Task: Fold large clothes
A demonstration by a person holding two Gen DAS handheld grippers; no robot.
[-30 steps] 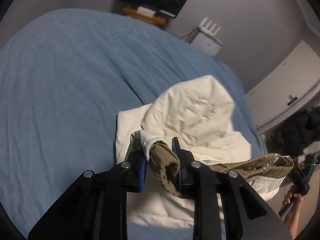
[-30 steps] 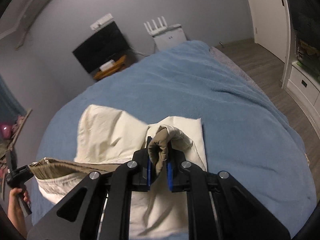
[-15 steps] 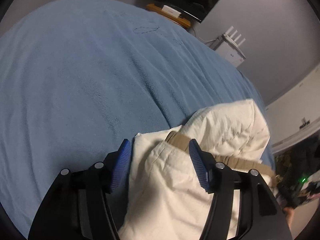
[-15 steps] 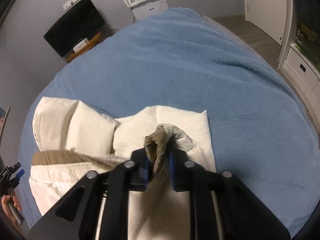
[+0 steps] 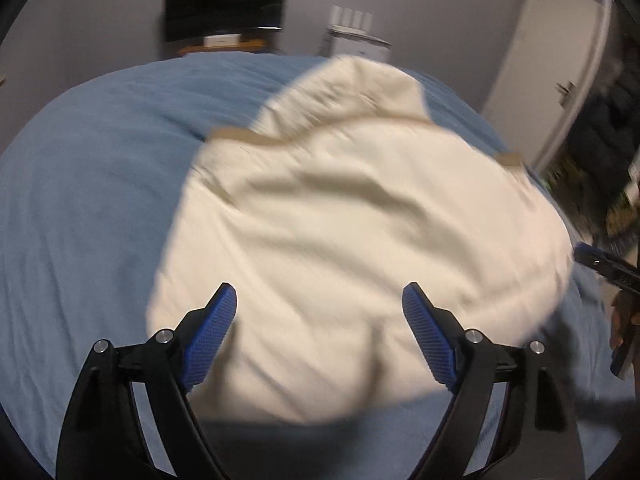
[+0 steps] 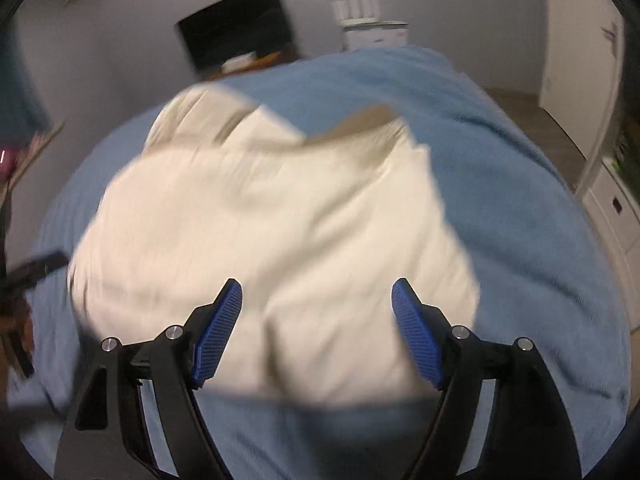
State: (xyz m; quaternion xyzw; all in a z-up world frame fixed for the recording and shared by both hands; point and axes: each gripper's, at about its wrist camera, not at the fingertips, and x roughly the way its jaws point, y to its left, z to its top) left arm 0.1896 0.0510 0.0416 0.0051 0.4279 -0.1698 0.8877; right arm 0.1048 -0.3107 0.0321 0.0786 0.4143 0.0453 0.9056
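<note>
One cream garment (image 5: 352,232) covers the blue bedspread (image 5: 88,184).

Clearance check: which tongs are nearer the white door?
Right, likely. White door is past the bed's right side; right tongs hover over the cream garment's door-side half, left tongs its far half; both opening, empty.

A home bedroom, wide bed under a blue fleece blanket (image 5: 100,184), black flat-screen television (image 5: 226,2) on a low wooden stand against a grey wall, white router with upright antennas (image 6: 358,10), white panelled door (image 5: 556,64), wood-plank floor (image 6: 536,116)
</note>
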